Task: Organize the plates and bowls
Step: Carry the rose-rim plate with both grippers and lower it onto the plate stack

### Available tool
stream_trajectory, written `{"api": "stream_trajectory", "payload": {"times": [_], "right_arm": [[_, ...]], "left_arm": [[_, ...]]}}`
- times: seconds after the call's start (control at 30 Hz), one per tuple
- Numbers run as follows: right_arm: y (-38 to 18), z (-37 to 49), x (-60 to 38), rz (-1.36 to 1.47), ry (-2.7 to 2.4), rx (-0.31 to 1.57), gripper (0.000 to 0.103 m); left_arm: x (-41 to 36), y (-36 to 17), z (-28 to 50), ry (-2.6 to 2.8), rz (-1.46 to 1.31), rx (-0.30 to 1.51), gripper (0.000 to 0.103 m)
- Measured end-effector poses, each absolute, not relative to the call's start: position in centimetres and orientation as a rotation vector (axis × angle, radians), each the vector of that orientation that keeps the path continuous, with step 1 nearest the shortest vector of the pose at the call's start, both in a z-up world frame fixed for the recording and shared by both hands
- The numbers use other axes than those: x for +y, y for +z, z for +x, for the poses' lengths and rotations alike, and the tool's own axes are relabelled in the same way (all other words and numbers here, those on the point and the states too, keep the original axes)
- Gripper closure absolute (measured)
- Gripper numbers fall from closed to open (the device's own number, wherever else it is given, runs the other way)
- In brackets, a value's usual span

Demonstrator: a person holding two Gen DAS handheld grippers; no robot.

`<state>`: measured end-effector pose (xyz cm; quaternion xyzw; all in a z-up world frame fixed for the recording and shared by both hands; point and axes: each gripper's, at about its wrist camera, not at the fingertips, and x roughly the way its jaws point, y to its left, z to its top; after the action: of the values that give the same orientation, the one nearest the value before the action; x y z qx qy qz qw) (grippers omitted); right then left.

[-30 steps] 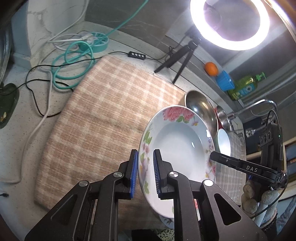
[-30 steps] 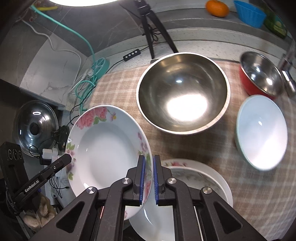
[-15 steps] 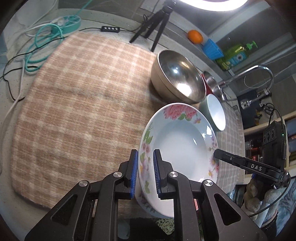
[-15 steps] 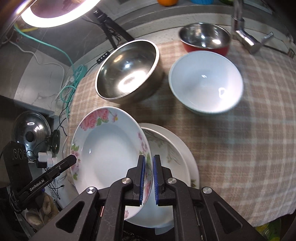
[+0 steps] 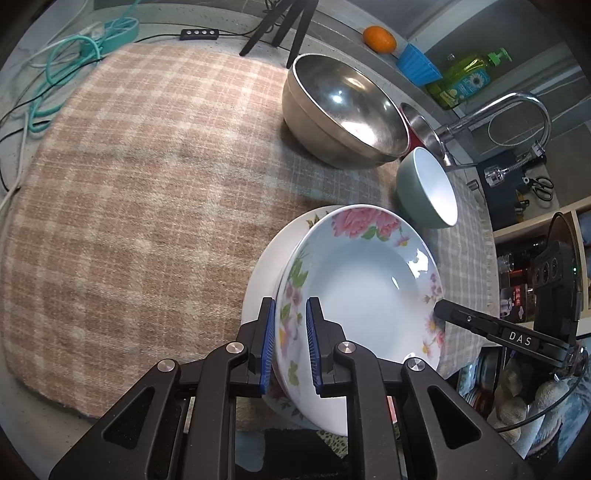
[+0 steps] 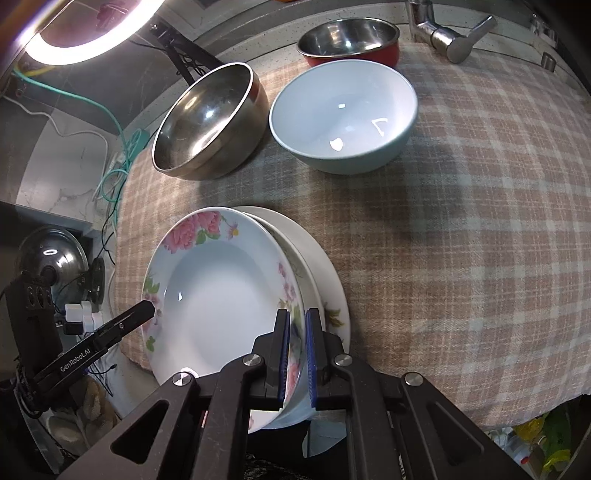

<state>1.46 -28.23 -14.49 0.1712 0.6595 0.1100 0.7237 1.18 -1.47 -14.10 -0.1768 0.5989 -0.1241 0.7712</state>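
Both grippers hold one floral deep plate (image 5: 365, 288) by opposite rims. My left gripper (image 5: 290, 343) is shut on its left rim; my right gripper (image 6: 295, 354) is shut on its right rim (image 6: 221, 295). The plate hangs tilted just above a white plate (image 5: 266, 273) lying at the front edge of the checked cloth, also seen in the right wrist view (image 6: 321, 266). Whether the two plates touch I cannot tell. Behind stand a large steel bowl (image 5: 343, 110), a teal bowl (image 5: 428, 192) and a red steel bowl (image 6: 349, 40).
The checked cloth (image 5: 147, 184) covers the counter. A faucet (image 5: 498, 110) stands at the right. A tripod's legs (image 5: 273, 26), cables (image 5: 66, 62), an orange (image 5: 378, 38), a blue cup and a soap bottle (image 5: 465, 79) line the back. A pot lid (image 6: 51, 254) sits left below the counter.
Both grippers have carried the floral plate down and toward the front, bringing it over the white plate. Both grips stayed shut.
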Motion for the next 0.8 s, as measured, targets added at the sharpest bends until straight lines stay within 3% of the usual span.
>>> {"api": "stream_trajectory", "payload": {"times": [0.8], "right_arm": [[-14.0, 0.1, -26.3, 0.216, 0.226, 1.396, 0.092]], "left_arm": [[-2.2, -14.7, 0.8, -0.258, -0.343, 1.291, 0.089]]}}
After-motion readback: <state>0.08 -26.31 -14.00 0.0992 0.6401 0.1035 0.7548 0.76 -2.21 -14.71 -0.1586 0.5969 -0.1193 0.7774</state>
